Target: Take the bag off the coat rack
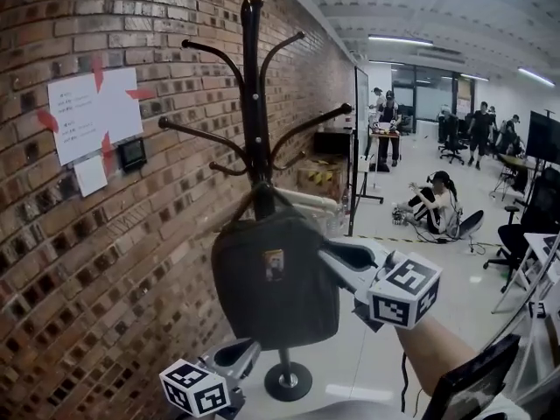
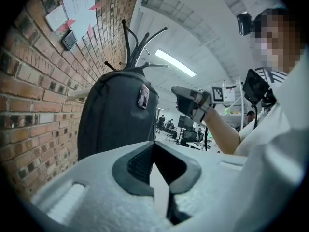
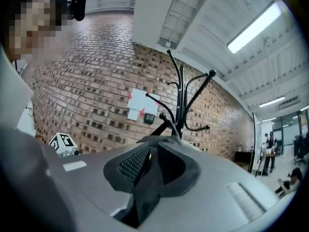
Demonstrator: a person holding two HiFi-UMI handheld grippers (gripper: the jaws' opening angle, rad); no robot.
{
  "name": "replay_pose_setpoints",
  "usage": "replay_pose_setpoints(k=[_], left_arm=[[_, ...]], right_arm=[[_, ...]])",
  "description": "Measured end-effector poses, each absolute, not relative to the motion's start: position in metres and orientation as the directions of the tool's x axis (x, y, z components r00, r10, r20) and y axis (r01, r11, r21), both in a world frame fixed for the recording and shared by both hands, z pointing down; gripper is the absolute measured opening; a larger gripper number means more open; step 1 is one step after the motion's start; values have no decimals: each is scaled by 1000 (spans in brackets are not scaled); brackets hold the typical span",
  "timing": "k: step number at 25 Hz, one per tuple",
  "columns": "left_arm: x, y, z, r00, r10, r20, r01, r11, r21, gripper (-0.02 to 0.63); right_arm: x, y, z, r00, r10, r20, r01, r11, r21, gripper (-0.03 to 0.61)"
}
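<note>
Currently the bag (image 1: 276,278) is hung by its strap (image 1: 262,201) on the rack (image 1: 252,86), its body dangling in front of the pole, close to the brick wall (image 1: 52,261). The bag is closed up, so its contents are hidden. A small patch (image 1: 275,264) is seen on its front. Only in the head view are the rack's base (image 1: 287,381), the floor (image 1: 455,269) and the people (image 1: 437,204) far off taken in. There the right gripper (image 1: 331,254) is held at the bag's right edge and the left gripper (image 1: 249,350) is held low, under the bag's bottom edge in the picture. Contact cannot be told from that view. In the left gripper view the right gripper is seen just beside the bag with a sliver of room between them, and a bare forearm (image 2: 219,129) is shown behind it. The left jaws are closed together there with nothing in them. In the right gripper view the right jaws are parted a little, dark bag cloth is seen through the gap, and no squeeze on it is shown. The left gripper's cube (image 3: 63,141) and the papers (image 3: 142,103) taped to the wall are caught there too.
</note>
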State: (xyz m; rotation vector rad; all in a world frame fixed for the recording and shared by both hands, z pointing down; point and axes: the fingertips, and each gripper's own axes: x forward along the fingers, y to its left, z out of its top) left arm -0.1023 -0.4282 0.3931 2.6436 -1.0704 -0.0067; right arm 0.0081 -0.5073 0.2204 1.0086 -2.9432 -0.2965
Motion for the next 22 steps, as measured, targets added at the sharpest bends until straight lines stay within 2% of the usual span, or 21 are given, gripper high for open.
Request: replay_pose_setpoints(k=[2,6,14,16,19,22], left_arm=[[-113,-439,387,722,-686,91,-683,-683,259,2],[-134,-456,385,707,-704,66,-693,-672,261,2],[-157,-483,403,693,-715,94,-704,-643,301,2],[-159,-487,403,691,-717,93,-705,-640,306,2],[-162,-490,403,692,-716,89,-703,-640,311,2],[-161,-491,405,700,-708,89,-695,-647,314,2]], right_arm=[[-6,-536,190,-787,-616,-43,-605,756,249,68],[-35,-589,177,-760,-647,66,-585,724,366,83],[-70,-636,179,-729,-655,201,-526,723,448,126],[-72,-646,182,-712,-665,227,-531,721,445,117],[-74,-654,185,-696,-673,248,-546,721,426,72],[-72,-657,187,-666,-708,234,-582,690,429,49]])
